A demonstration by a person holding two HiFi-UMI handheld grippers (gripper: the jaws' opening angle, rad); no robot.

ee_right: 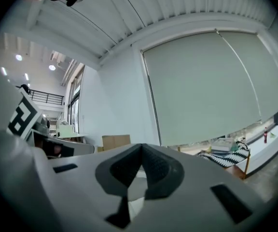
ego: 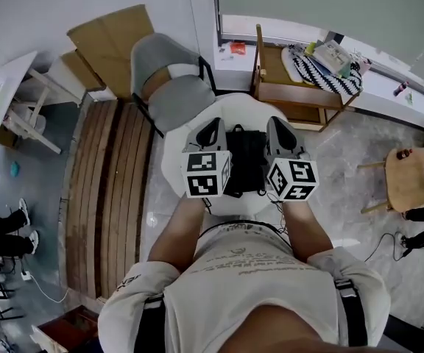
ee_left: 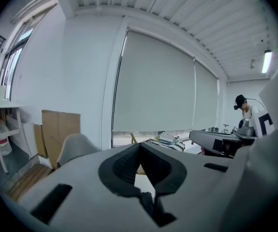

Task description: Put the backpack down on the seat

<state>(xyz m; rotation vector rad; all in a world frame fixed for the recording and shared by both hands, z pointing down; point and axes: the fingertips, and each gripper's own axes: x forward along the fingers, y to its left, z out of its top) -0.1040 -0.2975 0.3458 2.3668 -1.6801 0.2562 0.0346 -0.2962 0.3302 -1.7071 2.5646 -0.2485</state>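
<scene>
Left gripper (ee_left: pixel 140 149): jaws shut tight on a dark strap (ee_left: pixel 150 208), likely the backpack's. If the strap slips out, the backpack tips to that side.
Backpack (ego: pixel 245 164): black, up in the air between the two grippers, over the white table (ego: pixel 186 175). It could swing and bump the table, or drop there and miss the seat.
Right gripper (ee_right: pixel 141 149): jaws shut too, with a dark bit low in the gap, likely the other strap. Letting go too soon drops the backpack.
Boards (ego: pixel 109 197): wood, on the floor at the left, out of the way.
Chair (ego: pixel 177 98): grey, seat bare, just past the table and left of the backpack.
In the way: the table stands between the person and the chair, so the backpack must go over it.
Rack (ego: pixel 293 94): wood, near the chair's right side. A swinging backpack could hit it.
Stool (ego: pixel 403 179): far right, well apart.
</scene>
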